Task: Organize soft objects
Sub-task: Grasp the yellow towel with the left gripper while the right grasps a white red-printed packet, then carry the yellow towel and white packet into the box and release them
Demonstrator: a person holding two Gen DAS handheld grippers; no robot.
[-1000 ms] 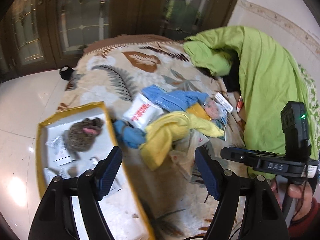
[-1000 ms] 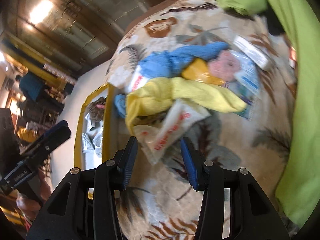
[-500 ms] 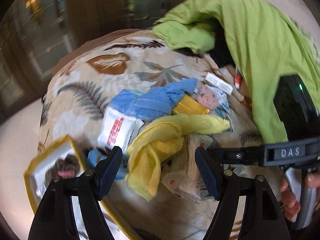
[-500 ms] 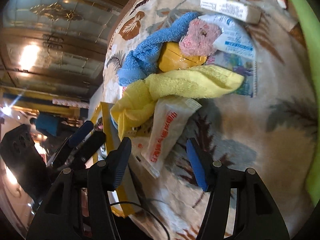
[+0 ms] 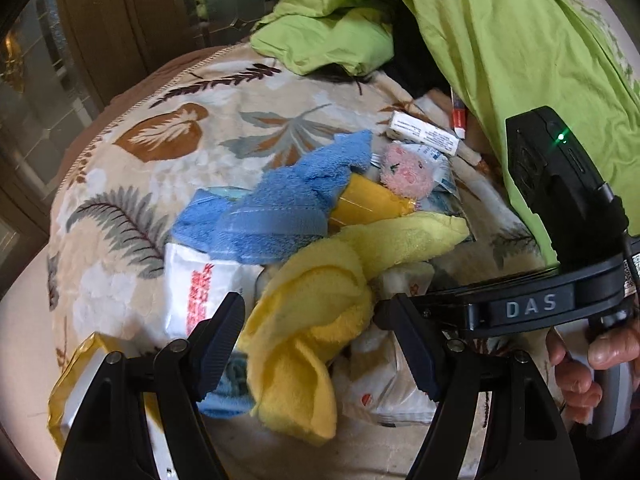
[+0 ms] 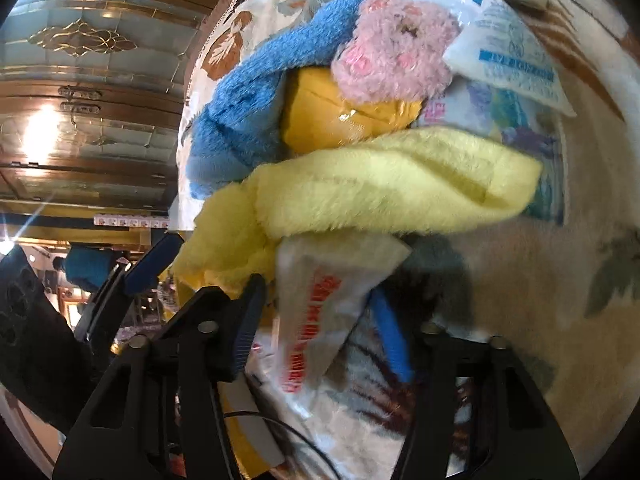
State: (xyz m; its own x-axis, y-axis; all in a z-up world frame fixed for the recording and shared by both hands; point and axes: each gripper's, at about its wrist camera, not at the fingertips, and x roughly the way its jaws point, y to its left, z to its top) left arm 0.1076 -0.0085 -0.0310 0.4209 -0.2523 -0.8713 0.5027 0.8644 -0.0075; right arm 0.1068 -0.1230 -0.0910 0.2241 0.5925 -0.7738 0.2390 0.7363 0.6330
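On the leaf-patterned beige blanket [image 5: 168, 168], the pile of soft things is now seen much closer than a second ago, and only a corner of the yellow-rimmed tray [image 5: 76, 376] is left in view, its contents hidden. The fluffy yellow towel [image 5: 316, 320] is straddled by the left gripper [image 5: 320, 340], whose jaws are held wide and untouching. A white plastic packet with red print [image 6: 324, 312] is flanked by the closing jaws of the right gripper [image 6: 320, 332], not yet pinched.

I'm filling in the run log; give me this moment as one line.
left gripper: open, around yellow towel | right gripper: closing around white packet | blue towel: untouched
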